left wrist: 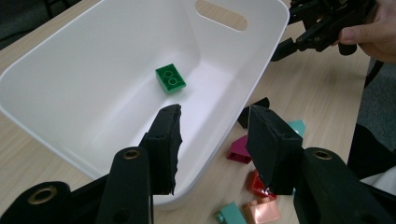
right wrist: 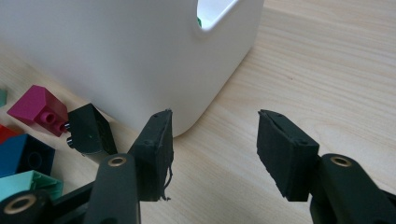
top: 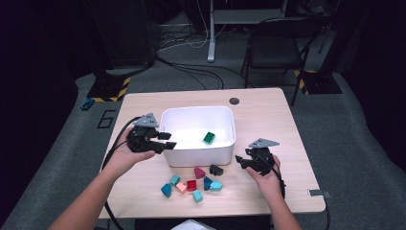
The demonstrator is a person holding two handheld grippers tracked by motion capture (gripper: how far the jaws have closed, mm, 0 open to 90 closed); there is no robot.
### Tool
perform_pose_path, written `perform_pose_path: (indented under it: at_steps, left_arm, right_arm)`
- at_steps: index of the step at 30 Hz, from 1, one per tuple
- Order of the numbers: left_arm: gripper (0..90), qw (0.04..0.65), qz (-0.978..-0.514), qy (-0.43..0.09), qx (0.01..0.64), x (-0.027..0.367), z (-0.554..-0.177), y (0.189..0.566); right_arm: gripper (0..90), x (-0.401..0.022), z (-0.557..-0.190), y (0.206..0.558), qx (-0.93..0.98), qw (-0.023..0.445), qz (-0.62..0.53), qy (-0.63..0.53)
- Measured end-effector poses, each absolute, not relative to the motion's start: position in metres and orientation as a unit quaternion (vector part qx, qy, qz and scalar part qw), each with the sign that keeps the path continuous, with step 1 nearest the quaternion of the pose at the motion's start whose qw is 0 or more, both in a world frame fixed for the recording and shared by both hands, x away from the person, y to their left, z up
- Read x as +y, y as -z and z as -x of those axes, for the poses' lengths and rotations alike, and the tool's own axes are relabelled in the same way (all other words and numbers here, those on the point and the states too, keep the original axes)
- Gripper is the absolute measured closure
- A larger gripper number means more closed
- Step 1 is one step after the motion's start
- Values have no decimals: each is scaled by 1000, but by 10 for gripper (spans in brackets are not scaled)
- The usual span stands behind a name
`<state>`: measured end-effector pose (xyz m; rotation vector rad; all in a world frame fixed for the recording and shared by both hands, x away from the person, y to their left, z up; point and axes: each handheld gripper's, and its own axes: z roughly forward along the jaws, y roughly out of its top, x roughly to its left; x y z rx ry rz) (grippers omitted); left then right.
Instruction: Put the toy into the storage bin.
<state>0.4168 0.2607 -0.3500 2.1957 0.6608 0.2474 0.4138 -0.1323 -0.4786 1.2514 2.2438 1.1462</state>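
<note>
While one green two-stud brick already lies in the white tub, the left gripper hangs at the tub's left rim, jaws parted and empty; the right gripper, jaws wide and empty, likely reaches next for the black brick just beside the tub's front wall.

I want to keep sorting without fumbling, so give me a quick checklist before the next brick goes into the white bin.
1. Left gripper empty, jaws open over the bin's near wall: ok.
2. Right gripper empty, jaws open: ok.
3. White bin upright on the table: ok.
4. Green brick already inside the bin: ok.
5. Black brick lies close to the right gripper, not between its jaws: not ok.
6. Black brick free of the bin wall: cannot tell.
</note>
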Motion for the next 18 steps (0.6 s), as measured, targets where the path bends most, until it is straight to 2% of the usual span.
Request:
perform_pose_path:
  at_steps: [11,18]
  left_arm:
    - [544,399,-865,-90,291,287,-402,380]
    - [543,396,-864,-96,295,291,-391,396]
  right_arm:
    - [435,-132,-413,481,796,157,-429,-396]
    - [449,-131,-413,481,798,163,-430,-389]
